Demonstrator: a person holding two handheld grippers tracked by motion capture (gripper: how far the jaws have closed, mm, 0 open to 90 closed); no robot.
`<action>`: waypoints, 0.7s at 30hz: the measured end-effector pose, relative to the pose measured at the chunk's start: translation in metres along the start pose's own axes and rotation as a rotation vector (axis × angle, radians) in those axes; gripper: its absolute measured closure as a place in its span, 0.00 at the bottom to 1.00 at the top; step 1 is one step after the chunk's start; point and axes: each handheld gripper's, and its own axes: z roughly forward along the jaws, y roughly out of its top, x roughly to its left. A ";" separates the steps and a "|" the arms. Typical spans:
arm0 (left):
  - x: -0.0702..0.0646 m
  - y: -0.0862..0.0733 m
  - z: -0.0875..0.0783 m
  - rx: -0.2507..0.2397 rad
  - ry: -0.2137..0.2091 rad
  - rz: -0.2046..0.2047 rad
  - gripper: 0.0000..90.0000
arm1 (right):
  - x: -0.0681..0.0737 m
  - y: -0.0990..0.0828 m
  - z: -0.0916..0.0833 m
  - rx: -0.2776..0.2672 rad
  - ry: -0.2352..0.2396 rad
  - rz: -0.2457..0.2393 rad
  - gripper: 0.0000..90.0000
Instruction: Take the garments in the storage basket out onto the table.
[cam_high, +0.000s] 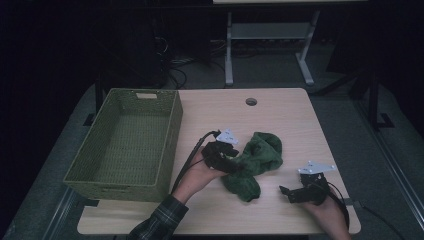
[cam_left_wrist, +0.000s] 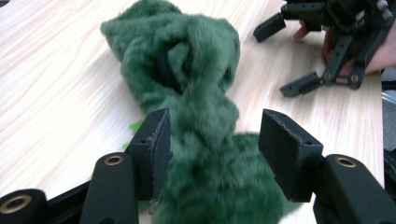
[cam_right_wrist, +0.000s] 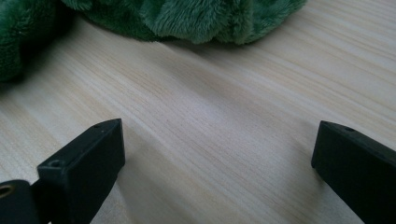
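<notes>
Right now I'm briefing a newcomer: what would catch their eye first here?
A crumpled green towel lies mid-table, with the left hand-held gripper standing open around its near end. A green woven basket sits at the table's left edge, and the right hand-held gripper waits open beside the towel.

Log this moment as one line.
left gripper: open, astride green fleece cloth | right gripper: open, empty, on table | basket: empty

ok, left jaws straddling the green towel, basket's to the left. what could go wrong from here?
1. The left gripper is open over a thick twist of the green fleece towel; closing may pinch only fluff and slip.
2. The towel is bunched, so a trailing end could catch the wicker basket rim.
</notes>
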 end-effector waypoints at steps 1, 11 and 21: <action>0.000 -0.003 -0.003 0.000 0.004 0.004 0.48 | 0.000 0.000 0.000 0.000 0.000 -0.001 0.03; -0.014 -0.035 -0.015 -0.005 0.006 0.003 0.50 | 0.000 0.000 0.000 0.001 0.001 -0.003 0.03; -0.037 -0.053 -0.012 0.000 -0.002 0.042 0.55 | 0.000 0.000 0.000 0.000 0.001 0.000 0.03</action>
